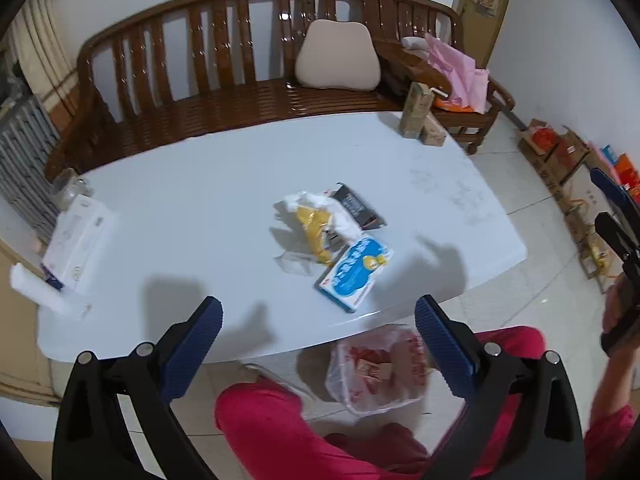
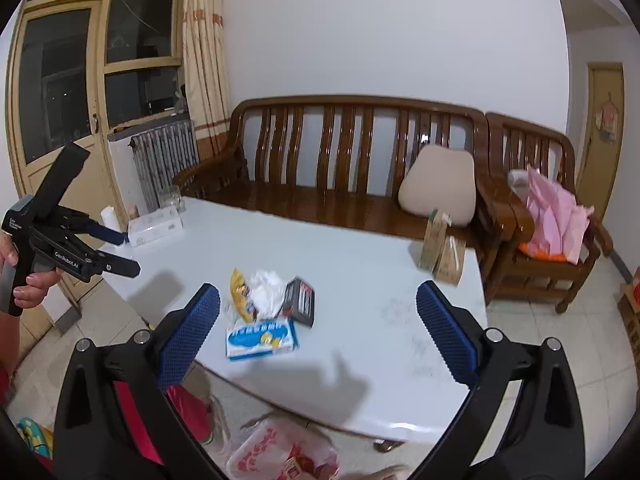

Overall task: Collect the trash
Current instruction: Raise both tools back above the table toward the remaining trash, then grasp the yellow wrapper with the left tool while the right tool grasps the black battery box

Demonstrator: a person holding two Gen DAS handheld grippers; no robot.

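Note:
A pile of trash lies mid-table: a blue and white box (image 1: 354, 272) (image 2: 262, 340), a yellow wrapper (image 1: 314, 228) (image 2: 239, 292), crumpled white tissue (image 1: 316, 202) (image 2: 266, 286), and a dark box (image 1: 358, 206) (image 2: 300, 300). A clear plastic bag with red print (image 1: 376, 372) (image 2: 280, 456) sits on the floor below the table's near edge. My left gripper (image 1: 318, 320) is open and empty above the near edge; it also shows in the right wrist view (image 2: 124, 252). My right gripper (image 2: 318, 312) is open and empty, raised above the table; it also shows in the left wrist view (image 1: 602, 200).
The white table (image 1: 180, 184) also holds two tan cartons (image 1: 418, 118) (image 2: 440, 248) at the far right, and a white box (image 1: 78, 240), paper roll (image 1: 40, 288) and glass jar (image 1: 66, 190) at the left. A wooden bench (image 1: 224, 100) stands behind. Cardboard boxes (image 1: 560, 168) line the right wall.

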